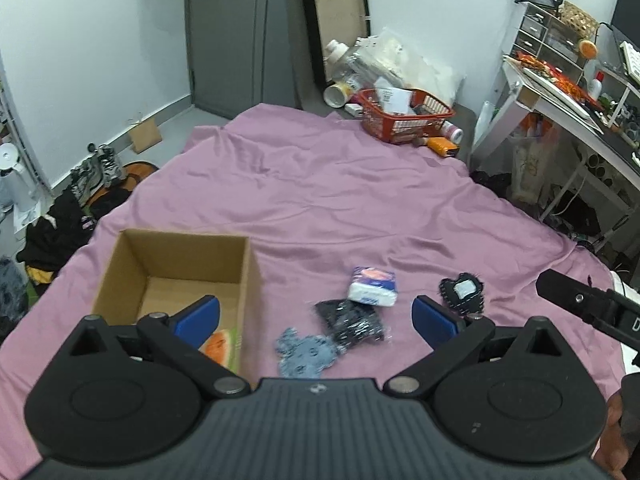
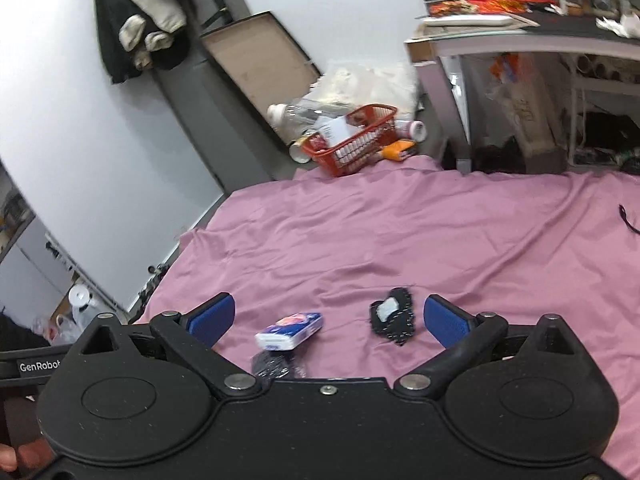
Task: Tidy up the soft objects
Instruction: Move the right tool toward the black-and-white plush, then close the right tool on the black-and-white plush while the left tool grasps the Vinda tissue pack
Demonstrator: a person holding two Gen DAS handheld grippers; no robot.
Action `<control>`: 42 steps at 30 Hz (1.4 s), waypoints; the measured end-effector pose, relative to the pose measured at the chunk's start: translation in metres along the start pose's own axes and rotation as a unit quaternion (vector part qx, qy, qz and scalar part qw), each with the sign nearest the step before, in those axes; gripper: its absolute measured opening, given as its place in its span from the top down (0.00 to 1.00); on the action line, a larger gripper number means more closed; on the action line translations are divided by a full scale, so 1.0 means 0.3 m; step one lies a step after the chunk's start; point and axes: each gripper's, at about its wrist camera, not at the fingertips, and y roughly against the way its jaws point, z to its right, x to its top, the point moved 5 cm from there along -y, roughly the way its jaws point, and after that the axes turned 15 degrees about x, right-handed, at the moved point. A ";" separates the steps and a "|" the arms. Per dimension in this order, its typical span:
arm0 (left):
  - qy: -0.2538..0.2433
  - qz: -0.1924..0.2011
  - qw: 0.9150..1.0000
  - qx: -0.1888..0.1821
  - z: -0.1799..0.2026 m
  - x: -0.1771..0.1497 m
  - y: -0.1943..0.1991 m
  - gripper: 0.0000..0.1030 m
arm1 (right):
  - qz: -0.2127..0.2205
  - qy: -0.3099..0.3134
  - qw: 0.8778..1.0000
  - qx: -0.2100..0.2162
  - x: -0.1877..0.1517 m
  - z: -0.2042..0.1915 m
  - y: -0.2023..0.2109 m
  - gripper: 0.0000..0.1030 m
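Scanning the left wrist view from the left, I see an open brown cardboard box at lower left on the pink bedsheet. My left gripper hovers with jaws released over a blue-grey fabric patch, a black sequinned pouch and a white tissue pack. My right gripper is likewise spread, empty, near a black fuzzy pad.

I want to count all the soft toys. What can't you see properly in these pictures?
- Watermelon thing in the cardboard box: left wrist view, mostly hidden by the left tool.
- Black packet: right wrist view, partly hidden by the right tool.
- Blue patch: blurred, shape unclear.
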 end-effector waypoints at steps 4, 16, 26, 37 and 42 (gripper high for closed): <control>-0.001 0.001 1.000 -0.006 0.061 0.007 -0.036 0.03 | -0.007 -0.032 0.999 0.020 -0.002 0.057 -0.022 0.17; -0.005 -0.030 0.999 -0.013 0.226 0.006 -0.220 0.09 | -0.047 -0.116 0.992 0.033 -0.049 0.193 -0.161 0.33; -0.014 -0.070 0.997 -0.013 0.292 -0.015 -0.403 0.16 | -0.077 -0.154 0.985 0.011 -0.095 0.299 -0.298 0.44; -0.020 -0.092 0.996 -0.004 0.318 -0.017 -0.517 0.29 | -0.100 -0.174 0.980 -0.012 -0.131 0.358 -0.399 0.45; -0.026 -0.089 0.996 -0.006 0.335 -0.018 -0.530 0.48 | -0.103 -0.134 0.985 -0.045 -0.132 0.351 -0.412 0.74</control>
